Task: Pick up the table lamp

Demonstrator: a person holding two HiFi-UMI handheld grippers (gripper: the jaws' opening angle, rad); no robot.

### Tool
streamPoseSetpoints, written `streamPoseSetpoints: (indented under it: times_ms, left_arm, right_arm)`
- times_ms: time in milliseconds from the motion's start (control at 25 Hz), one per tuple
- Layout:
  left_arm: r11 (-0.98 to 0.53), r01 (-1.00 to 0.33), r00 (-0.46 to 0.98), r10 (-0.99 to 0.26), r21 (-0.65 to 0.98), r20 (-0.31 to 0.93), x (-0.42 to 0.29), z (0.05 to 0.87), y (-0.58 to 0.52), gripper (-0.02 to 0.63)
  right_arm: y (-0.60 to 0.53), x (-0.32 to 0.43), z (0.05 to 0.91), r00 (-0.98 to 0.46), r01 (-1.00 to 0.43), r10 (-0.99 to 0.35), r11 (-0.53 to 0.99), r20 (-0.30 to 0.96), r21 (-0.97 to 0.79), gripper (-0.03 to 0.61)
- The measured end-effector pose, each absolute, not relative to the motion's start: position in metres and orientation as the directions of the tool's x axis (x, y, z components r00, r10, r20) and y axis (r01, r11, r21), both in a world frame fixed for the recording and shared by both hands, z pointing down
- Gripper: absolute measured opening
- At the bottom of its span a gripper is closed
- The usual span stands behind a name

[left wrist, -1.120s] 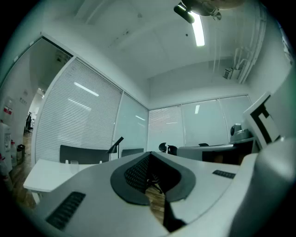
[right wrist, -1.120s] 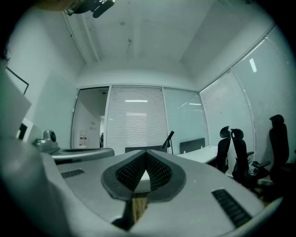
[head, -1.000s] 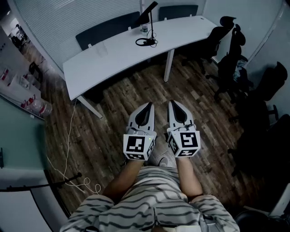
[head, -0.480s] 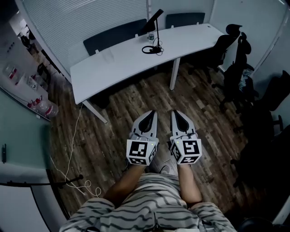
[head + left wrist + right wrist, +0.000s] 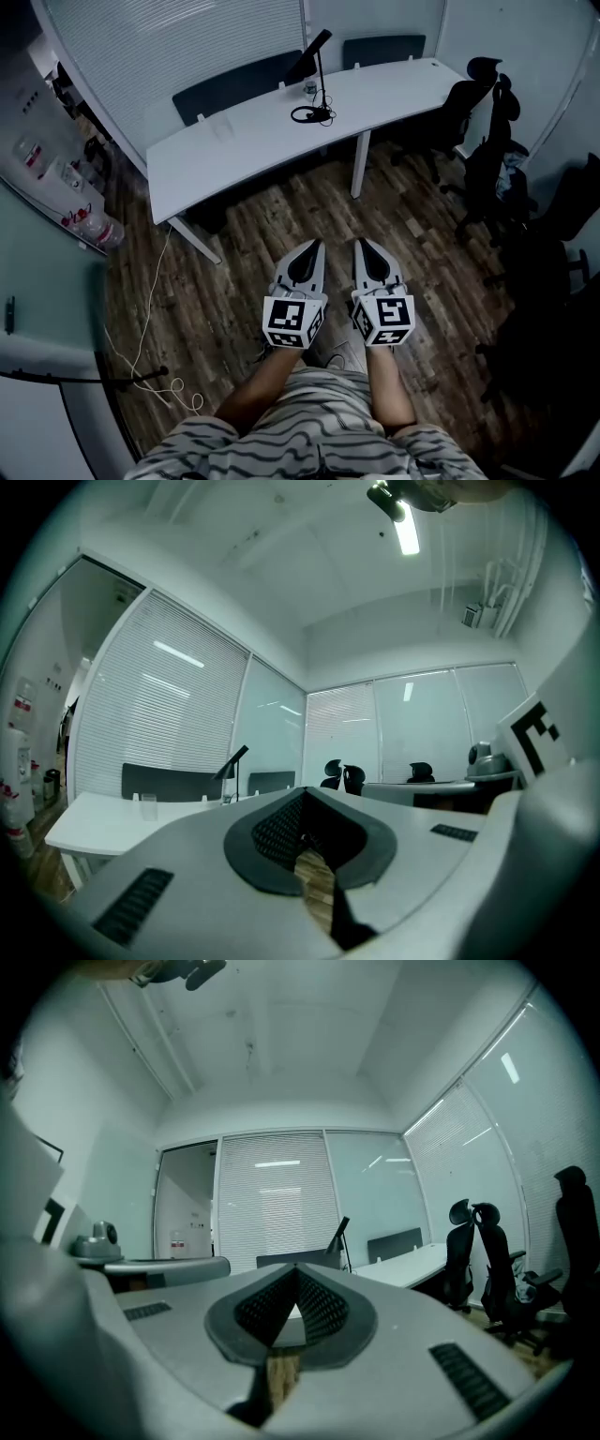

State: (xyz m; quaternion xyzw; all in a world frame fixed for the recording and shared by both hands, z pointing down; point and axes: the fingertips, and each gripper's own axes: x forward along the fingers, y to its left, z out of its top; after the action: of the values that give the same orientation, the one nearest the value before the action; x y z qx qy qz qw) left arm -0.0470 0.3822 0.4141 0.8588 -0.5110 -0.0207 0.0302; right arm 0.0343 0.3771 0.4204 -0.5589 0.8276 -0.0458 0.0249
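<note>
The black table lamp (image 5: 320,77) stands toward the far side of the white curved table (image 5: 244,141), with a slanted head and a ring-shaped base. It also shows far off, as a small shape, in the left gripper view (image 5: 234,761) and the right gripper view (image 5: 339,1232). My left gripper (image 5: 316,244) and right gripper (image 5: 360,242) are held side by side over the wooden floor, well short of the table. Both point level toward it. Both are shut, with nothing between their jaws (image 5: 304,793) (image 5: 295,1267).
Dark chairs (image 5: 239,80) stand behind the table. Several black office chairs (image 5: 487,141) crowd the right side. A white cable (image 5: 141,309) trails across the floor at the left, near bottles (image 5: 94,225) by the wall. A small cup (image 5: 309,87) sits beside the lamp.
The head view has shifted, so the table and lamp now sit a little to the right and the grippers lower in the picture. Both grippers stay together and shut.
</note>
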Motion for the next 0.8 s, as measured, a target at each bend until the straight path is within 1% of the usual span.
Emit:
streamPoseSetpoints:
  times_ms: [160,360,800]
  left_arm:
    - [-0.461,-0.884,0.463,-0.887,0.079,0.001,-0.036,0.421,0.378,0.008]
    - [-0.458,-0.885,0.461,-0.888,0.083,0.012,-0.028,0.429,0.348,0.008]
    - [-0.457,-0.883,0.459,-0.888,0.102,-0.010,-0.035,0.428,0.208,0.007]
  right_arm:
    - [0.369,0.044,0.430,-0.389,-0.916,-0.921,0.384,0.019,-0.113,0.011]
    - [0.339,0.046,0.437,-0.399,-0.911,-0.917,0.394,0.018,-0.119,0.011]
    - [0.199,0.044,0.434,-0.379,-0.922,-0.925,0.375,0.021,-0.094,0.012]
